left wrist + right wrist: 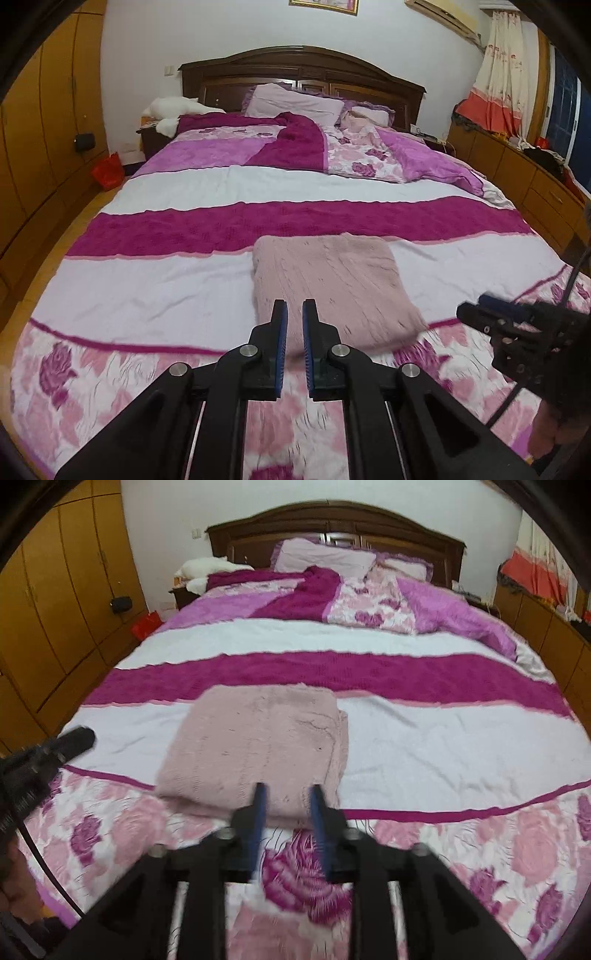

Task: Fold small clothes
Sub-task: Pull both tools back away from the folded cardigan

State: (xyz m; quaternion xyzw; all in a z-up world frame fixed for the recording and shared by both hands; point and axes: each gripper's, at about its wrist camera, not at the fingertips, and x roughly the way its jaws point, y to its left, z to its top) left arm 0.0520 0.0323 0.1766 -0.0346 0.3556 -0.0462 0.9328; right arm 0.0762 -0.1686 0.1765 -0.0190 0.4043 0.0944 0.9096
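A folded dusty-pink knitted garment (332, 284) lies flat on the bed near its foot, also in the right wrist view (255, 746). My left gripper (294, 306) hovers just above the garment's near edge, jaws a small gap apart, holding nothing. My right gripper (286, 792) hovers above the garment's near right corner, jaws open, empty. The right gripper also shows at the right of the left wrist view (472, 314). The left gripper shows blurred at the left of the right wrist view (74, 742).
The bed has a striped magenta, white and floral cover (184, 291). Pillows (291, 99) and a bunched quilt (369, 155) lie by the dark headboard. Wooden wardrobes (48, 110) stand left, low cabinets (517, 173) right. A red bag (108, 170) sits on the floor.
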